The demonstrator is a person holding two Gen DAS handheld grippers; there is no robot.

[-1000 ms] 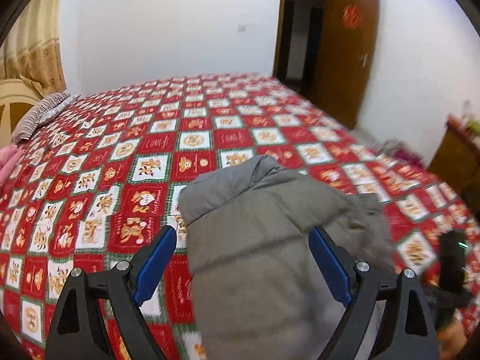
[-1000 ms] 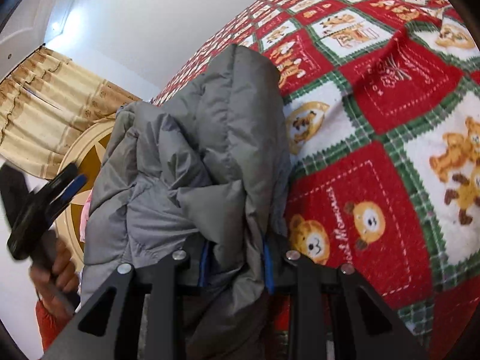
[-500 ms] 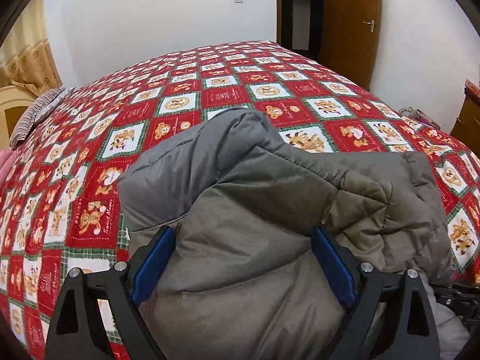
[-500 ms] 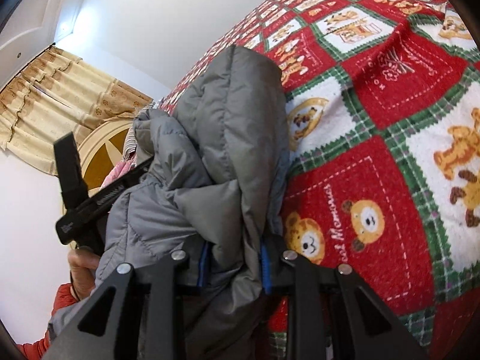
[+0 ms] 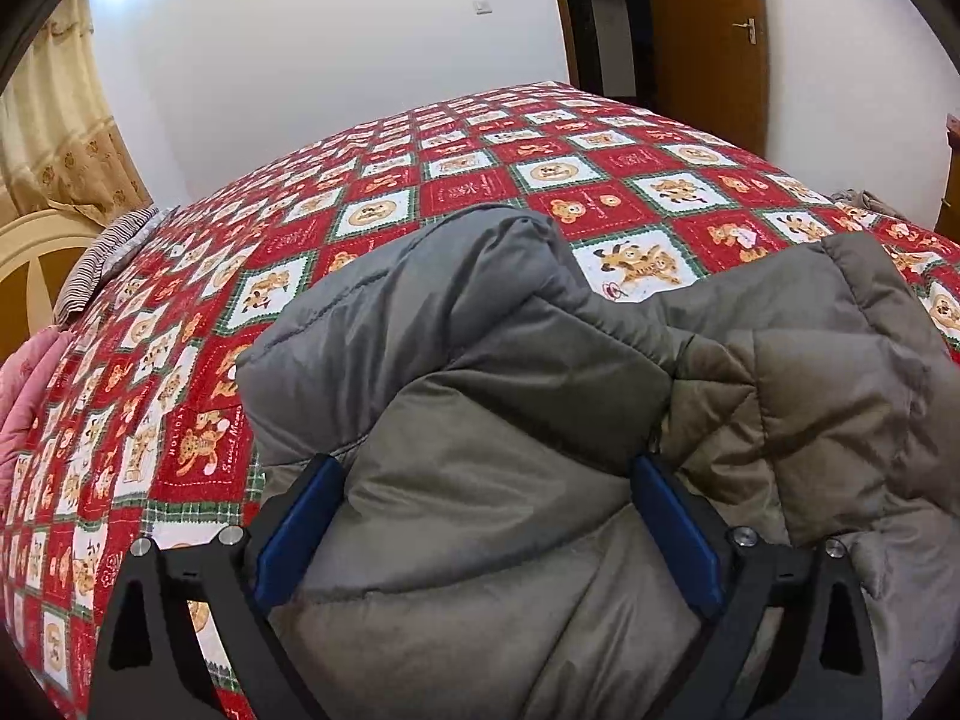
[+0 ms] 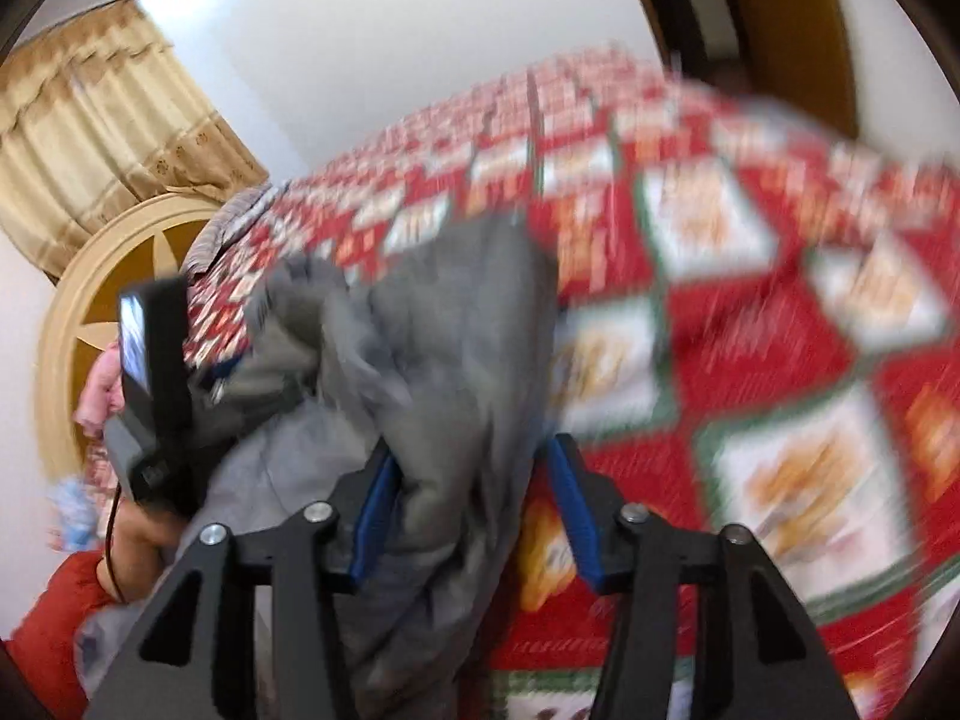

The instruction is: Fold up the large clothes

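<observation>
A grey puffer jacket [image 5: 516, 420] lies folded in a thick bundle on the near part of a bed covered by a red-and-white bear-print quilt [image 5: 480, 180]. The left tool [image 5: 486, 516] is spread wide over the jacket's near fold, its blue pads [image 5: 300, 528] set at either side of the padded fabric without squeezing it; its jaws have just been opening further, the jacket between them. The right tool [image 6: 474, 510], seen in a blurred view, has just been opening too: a hanging fold of the jacket [image 6: 456, 396] sits between the blue pads, lying against the left pad with a clear gap to the right one, so the hold is released. In the same view the person's hand [image 6: 138, 534] in a red sleeve [image 6: 54, 630] holds the other tool's black handle at the left. A tan curtain [image 5: 54, 138] hangs by the round headboard [image 6: 78, 312], and a wooden door [image 5: 714, 42] stands beyond the bed
</observation>
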